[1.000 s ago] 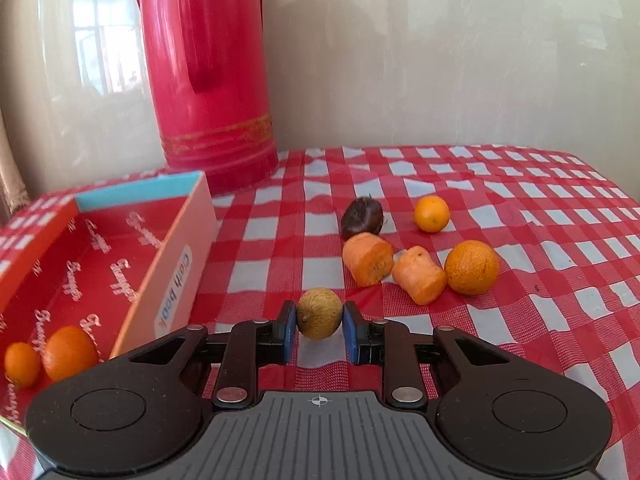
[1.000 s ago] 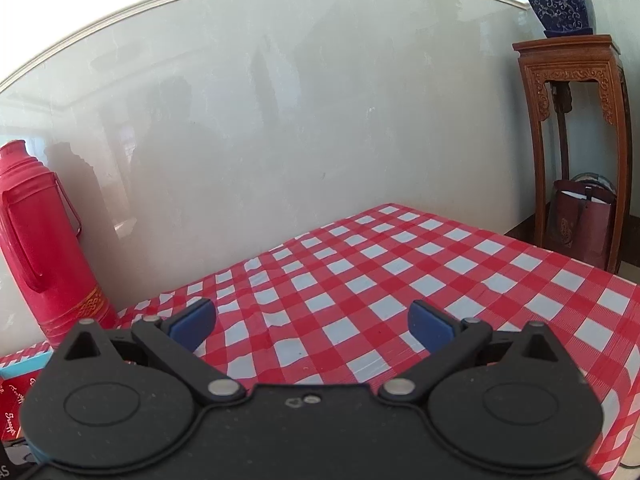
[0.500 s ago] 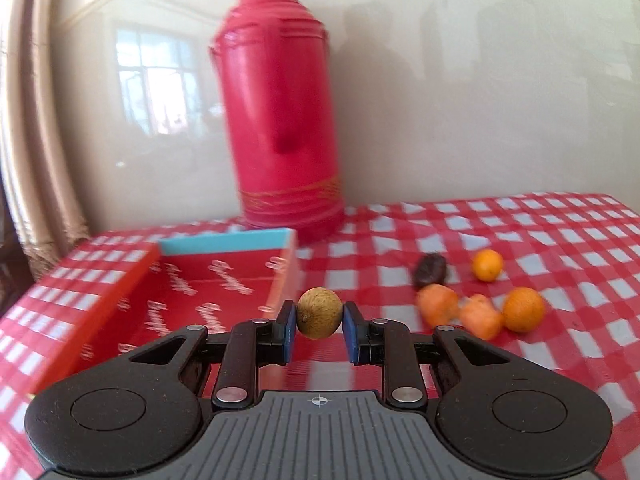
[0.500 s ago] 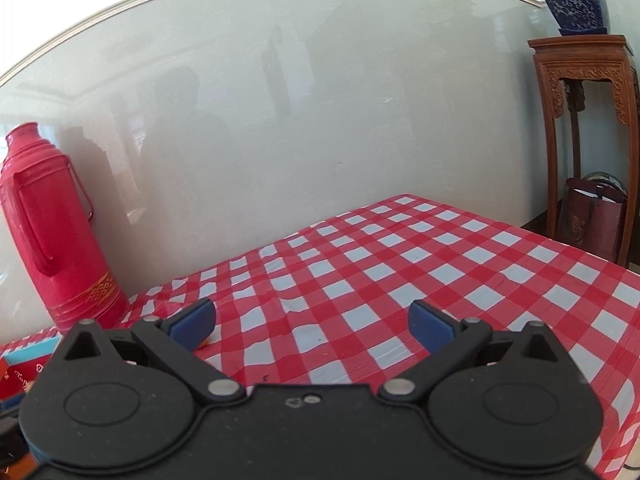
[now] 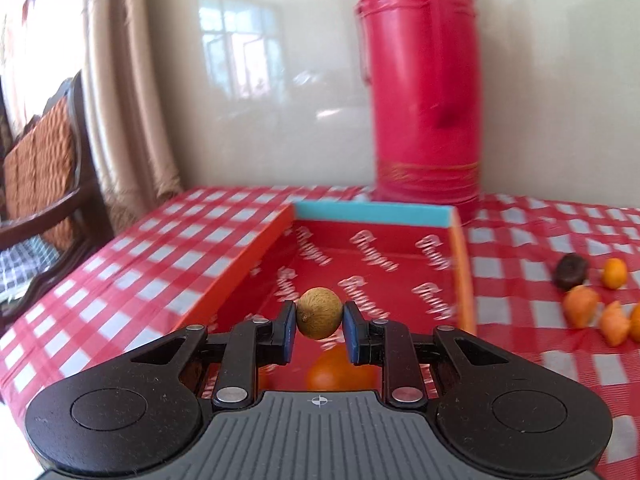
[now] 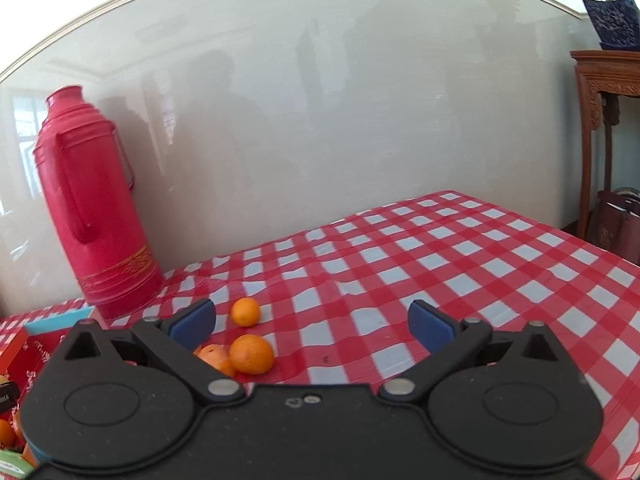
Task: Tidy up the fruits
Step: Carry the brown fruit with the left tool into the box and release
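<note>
While the left gripper (image 5: 319, 325) keeps its blue pads pinched on the small brown round fruit (image 5: 319, 313), it has swung from the loose pile to a spot over the red box (image 5: 462, 264), which a second ago lay off to its left. That fruit now hangs above the box's printed floor, with an orange (image 5: 340, 370) resting inside the box just below and behind it. To the right of the box, on the red checked tablecloth (image 5: 168, 256), the remaining pieces now sit at the frame's edge: a dark fruit (image 5: 570, 274), a small orange (image 5: 615, 273) and two cut orange chunks (image 5: 581, 311). Behind the box's far blue wall stands the red thermos (image 5: 424, 92), blurred.

Over on the other side, the right gripper (image 6: 312, 322) holds its jaws spread wide with nothing between them. Its view has tilted down: right of the box corner (image 6: 56, 322), a small orange (image 6: 245, 311) and a larger orange (image 6: 252, 354) have come into sight, where only bare cloth showed before.
</note>
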The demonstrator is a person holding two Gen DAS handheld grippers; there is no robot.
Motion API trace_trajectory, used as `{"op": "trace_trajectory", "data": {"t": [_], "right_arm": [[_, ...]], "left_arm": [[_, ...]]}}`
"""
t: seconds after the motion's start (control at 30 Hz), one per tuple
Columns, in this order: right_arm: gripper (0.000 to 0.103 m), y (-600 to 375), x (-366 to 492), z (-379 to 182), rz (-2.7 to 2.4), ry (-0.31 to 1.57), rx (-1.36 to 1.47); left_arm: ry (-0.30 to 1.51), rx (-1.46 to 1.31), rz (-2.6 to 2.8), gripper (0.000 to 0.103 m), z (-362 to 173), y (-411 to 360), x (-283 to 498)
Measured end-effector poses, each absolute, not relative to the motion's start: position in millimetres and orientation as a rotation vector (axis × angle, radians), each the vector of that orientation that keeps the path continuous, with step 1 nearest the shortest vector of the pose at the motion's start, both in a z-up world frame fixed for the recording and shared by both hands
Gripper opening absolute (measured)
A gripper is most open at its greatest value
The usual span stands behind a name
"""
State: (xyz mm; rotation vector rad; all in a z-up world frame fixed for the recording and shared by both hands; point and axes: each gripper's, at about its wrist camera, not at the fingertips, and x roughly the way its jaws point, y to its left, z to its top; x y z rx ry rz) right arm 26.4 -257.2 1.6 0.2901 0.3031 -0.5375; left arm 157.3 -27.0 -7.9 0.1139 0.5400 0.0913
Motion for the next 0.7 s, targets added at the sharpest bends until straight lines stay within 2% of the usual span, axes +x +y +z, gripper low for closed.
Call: {"op": "trace_trajectory", "data": {"t": [0.17, 0.23, 0.27, 0.3, 0.63, 0.7], "right_arm": [[0.097, -247.6, 36.9, -2.1, -0.505, 0.332, 0.275], [0.097, -244.6, 40.8, -4.5, -0.493, 0.349, 0.265], [0.097, -243.7, 42.8, -5.8, -0.487, 0.359, 0.26], [0.097, -243.2, 44.5, -7.5, -0.482, 0.368, 0.256], [0.097, -248.5, 63.4, -20.7, -0.456, 0.446, 0.261], [0.097, -251.8, 66.9, -21.3, -0.446, 0.453, 0.279]], "left_arm": [[0.624, 0.077, 0.128, 0.025, -16.6, -6.2, 168.5], [0.63, 0.07, 0.142, 0.03, -16.8, 0.0, 168.2], [0.633, 0.065, 0.147, 0.05, -16.0, 2.2, 167.5], [0.637, 0.052, 0.148, 0.077, -15.4, 5.4, 167.2], [0.563, 0.033, 0.126, 0.083, 1.0, 15.3, 148.5], [0.528, 0.043, 0.141, 0.093, 6.6, 18.4, 142.0]]}}
